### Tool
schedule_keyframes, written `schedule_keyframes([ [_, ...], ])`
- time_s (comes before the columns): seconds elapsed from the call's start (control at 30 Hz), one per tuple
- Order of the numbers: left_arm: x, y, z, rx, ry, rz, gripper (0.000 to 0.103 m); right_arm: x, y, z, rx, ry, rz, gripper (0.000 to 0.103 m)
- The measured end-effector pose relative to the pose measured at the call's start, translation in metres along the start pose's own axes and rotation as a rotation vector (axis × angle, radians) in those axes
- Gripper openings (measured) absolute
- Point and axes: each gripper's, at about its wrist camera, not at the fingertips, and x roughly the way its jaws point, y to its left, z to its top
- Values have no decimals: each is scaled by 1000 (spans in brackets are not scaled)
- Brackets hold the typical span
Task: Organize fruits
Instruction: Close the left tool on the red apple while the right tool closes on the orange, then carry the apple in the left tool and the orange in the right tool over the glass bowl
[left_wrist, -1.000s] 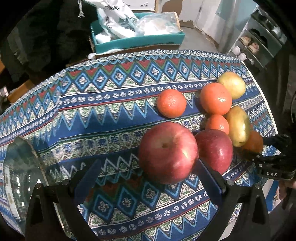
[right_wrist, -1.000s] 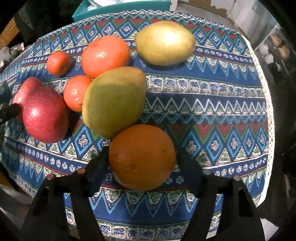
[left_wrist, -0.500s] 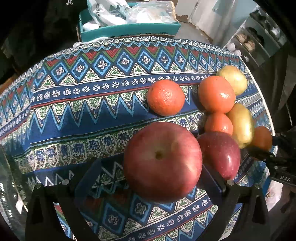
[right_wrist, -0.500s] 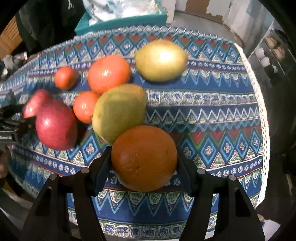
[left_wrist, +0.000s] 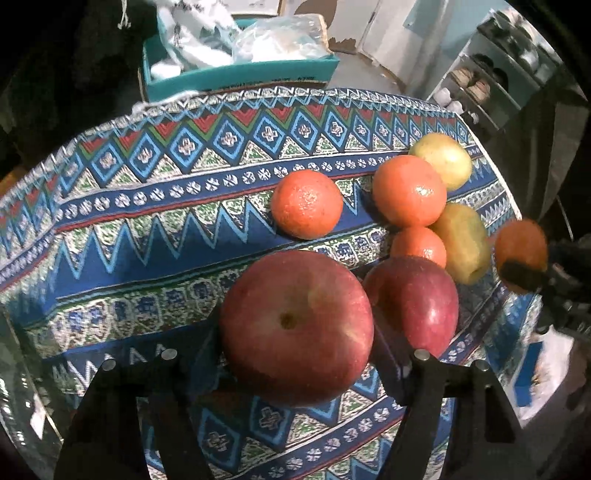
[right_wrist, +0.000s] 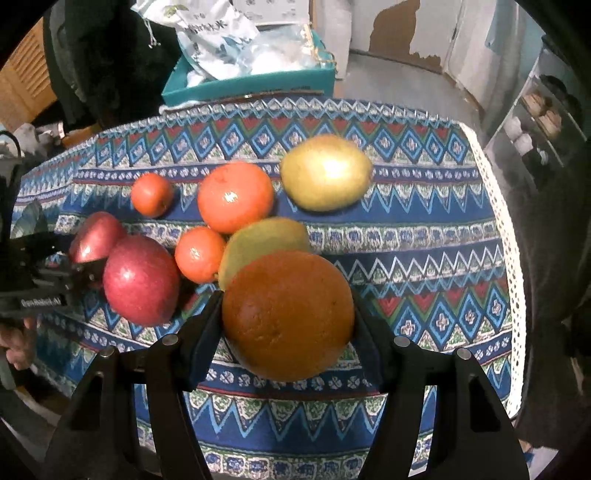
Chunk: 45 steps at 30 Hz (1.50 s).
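At the far left of the right wrist view we see the left gripper (right_wrist: 86, 264), its jaws closing around a large red apple (left_wrist: 295, 326); in the left wrist view that apple fills the gap between the two black fingers (left_wrist: 210, 354), which flank its sides, though we cannot tell whether the pads already press on it. Just right of it a second red apple (right_wrist: 140, 280) lies on the patterned tablecloth (right_wrist: 424, 266), touching the first. Next come three tangerines: a small one (right_wrist: 151, 194) set apart toward the far side, another small one (right_wrist: 199, 254) wedged between the second apple and a green mango (right_wrist: 266, 236), and a larger one (right_wrist: 234, 196) behind them. Farther right a yellow-green mango (right_wrist: 327, 172) rests alone on a blue band of the cloth, near the larger tangerine. In the foreground we find the right gripper (right_wrist: 288, 317) clenched on a dark orange (right_wrist: 288, 315), both pads pressed to its flanks; the orange overlaps the green mango from this viewpoint and appears raised off the cloth. Beyond the table's far edge stands a teal box (right_wrist: 251, 83) holding white plastic bags (right_wrist: 221, 44), and at the far right a shelf unit (right_wrist: 539, 118).
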Motion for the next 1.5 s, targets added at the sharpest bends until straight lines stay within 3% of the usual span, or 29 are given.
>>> schedule_keyframes([
  [0.5,-64,-12,-8,57,-134,81,75,-42,27,17,-39,-146,11,65],
  [1.07,-150,-17,-21,57,-298,101,75,-108,65,29,-105,-332,57,65],
  [1.5,-208,-6,-33,66,-396,120,75,-155,89,37,-111,-426,122,65],
])
